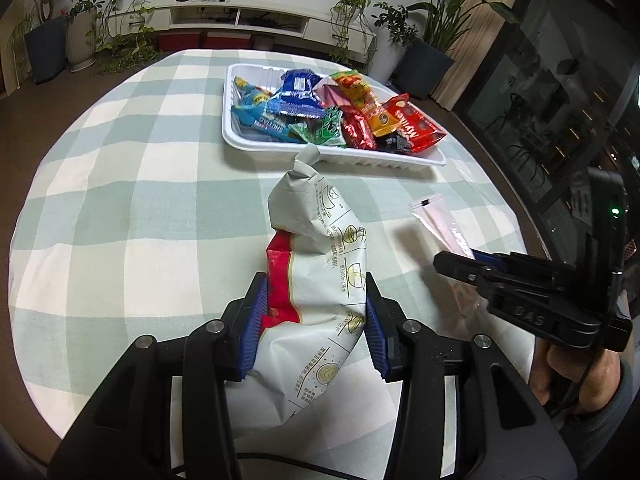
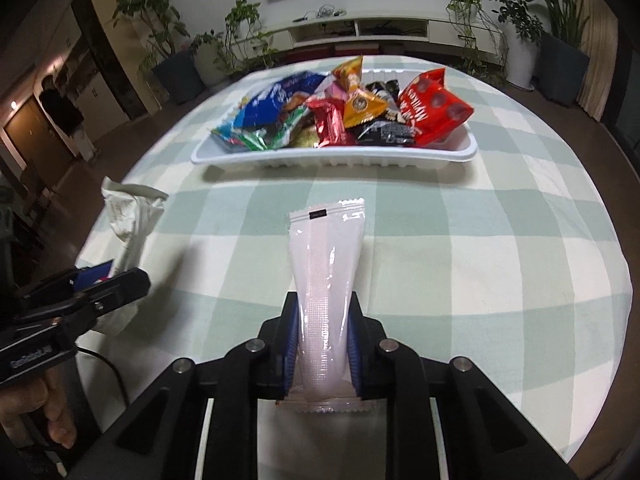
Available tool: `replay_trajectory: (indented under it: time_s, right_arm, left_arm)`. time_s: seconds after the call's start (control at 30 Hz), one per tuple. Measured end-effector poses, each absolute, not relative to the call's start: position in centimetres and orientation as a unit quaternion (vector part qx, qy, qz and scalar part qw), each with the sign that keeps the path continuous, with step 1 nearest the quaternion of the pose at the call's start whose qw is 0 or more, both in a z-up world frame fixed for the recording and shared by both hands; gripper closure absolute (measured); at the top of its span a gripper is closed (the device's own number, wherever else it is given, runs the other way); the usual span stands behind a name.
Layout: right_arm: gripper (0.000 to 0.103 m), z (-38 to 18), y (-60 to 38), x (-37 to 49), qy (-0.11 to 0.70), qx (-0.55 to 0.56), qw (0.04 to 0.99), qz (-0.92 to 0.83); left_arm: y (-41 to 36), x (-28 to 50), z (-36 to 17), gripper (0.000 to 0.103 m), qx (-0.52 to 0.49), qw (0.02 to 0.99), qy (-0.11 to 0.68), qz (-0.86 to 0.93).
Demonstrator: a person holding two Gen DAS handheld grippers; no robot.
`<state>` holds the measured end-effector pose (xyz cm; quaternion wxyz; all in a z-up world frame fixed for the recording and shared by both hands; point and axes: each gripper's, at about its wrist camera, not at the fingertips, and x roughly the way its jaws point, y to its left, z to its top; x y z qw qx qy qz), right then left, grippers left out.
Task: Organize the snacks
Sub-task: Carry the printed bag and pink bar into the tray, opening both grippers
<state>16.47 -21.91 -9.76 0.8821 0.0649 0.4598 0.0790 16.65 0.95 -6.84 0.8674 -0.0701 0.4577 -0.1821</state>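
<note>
My left gripper is shut on a crumpled white and red snack bag, whose twisted end points toward the tray. In the right wrist view that bag and the left gripper appear at the left edge. My right gripper is shut on a pale pink translucent sachet, held by its lower half above the cloth. From the left wrist view, the right gripper and the sachet show at the right. A white tray piled with several colourful snack packs lies beyond both.
The round table wears a green and cream checked cloth and drops off on all sides. A person's hand grips the right tool. Potted plants and a low white cabinet stand behind the table.
</note>
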Motion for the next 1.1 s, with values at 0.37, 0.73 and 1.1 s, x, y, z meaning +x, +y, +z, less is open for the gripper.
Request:
replay_trajectory:
  time_s: [0.37,0.73,1.1]
  right_arm:
    - [0.081,-5.0,-24.9,16.6,0.414,0.122,0.897,0.093]
    - [0.081,2.0,-24.6,24.9,0.364,0.129,0.916,0.106]
    - [0.080,-2.7,-22.1,35.2,0.419,0.114,0.895,0.102]
  left_arm:
    - [1.6,18.9,-2.2,0.061,-0.078,0.882,0.424,-0.192]
    - [1.6,30.7,2.3,0.061,-0.080,0.894,0.399,-0.186]
    - [-1.1,40.8,-2.7,0.061,-0.065,0.874,0.447,-0.181]
